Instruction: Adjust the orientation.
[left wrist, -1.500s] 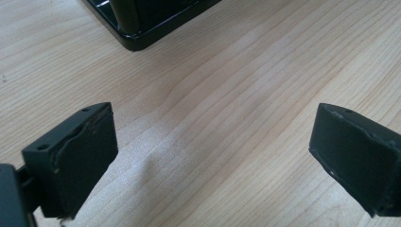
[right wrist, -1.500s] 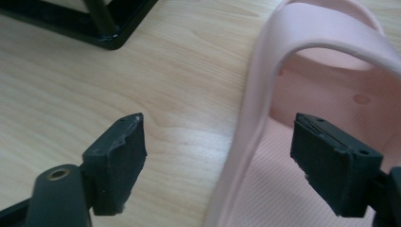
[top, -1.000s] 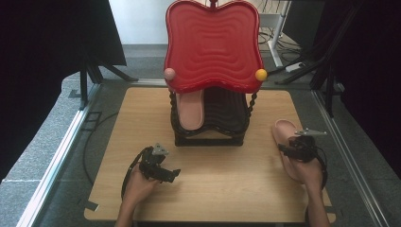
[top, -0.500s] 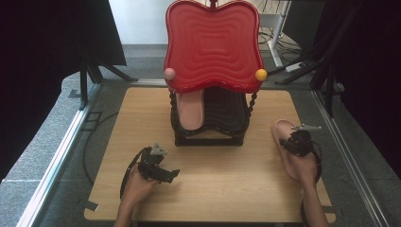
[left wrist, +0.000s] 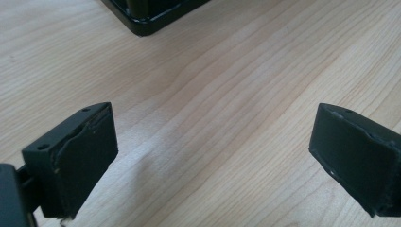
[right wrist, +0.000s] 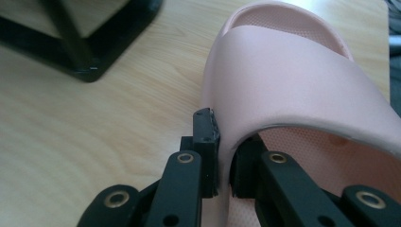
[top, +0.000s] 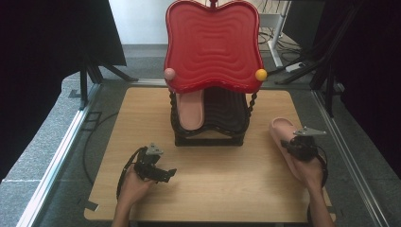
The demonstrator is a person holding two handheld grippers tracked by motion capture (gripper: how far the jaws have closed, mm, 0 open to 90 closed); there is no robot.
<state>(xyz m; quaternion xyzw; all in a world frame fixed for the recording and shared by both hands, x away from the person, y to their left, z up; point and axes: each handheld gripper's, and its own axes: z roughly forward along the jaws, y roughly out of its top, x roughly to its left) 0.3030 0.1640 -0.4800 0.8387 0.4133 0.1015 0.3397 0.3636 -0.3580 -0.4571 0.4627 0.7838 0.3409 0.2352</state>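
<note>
Between the jaws of the right tool [right wrist: 222, 156] sits the side wall of a pink slipper [right wrist: 302, 85]; the jaws have just been closing and now pinch that wall, one pad outside it, the other inside under the strap. From this tool, the slipper stretches ahead on the wooden bench [top: 142, 123], its open toe at the far end. Ahead and to its left stands a black rack [top: 208, 137] with a red wavy panel [top: 213, 45] on top; a second pink slipper [top: 190, 109] lies in the rack's left half. Well off to the left, the left tool [left wrist: 210, 156] hovers low over bare bench with its jaws spread wide and nothing between them, the rack's corner ahead of it.
</note>
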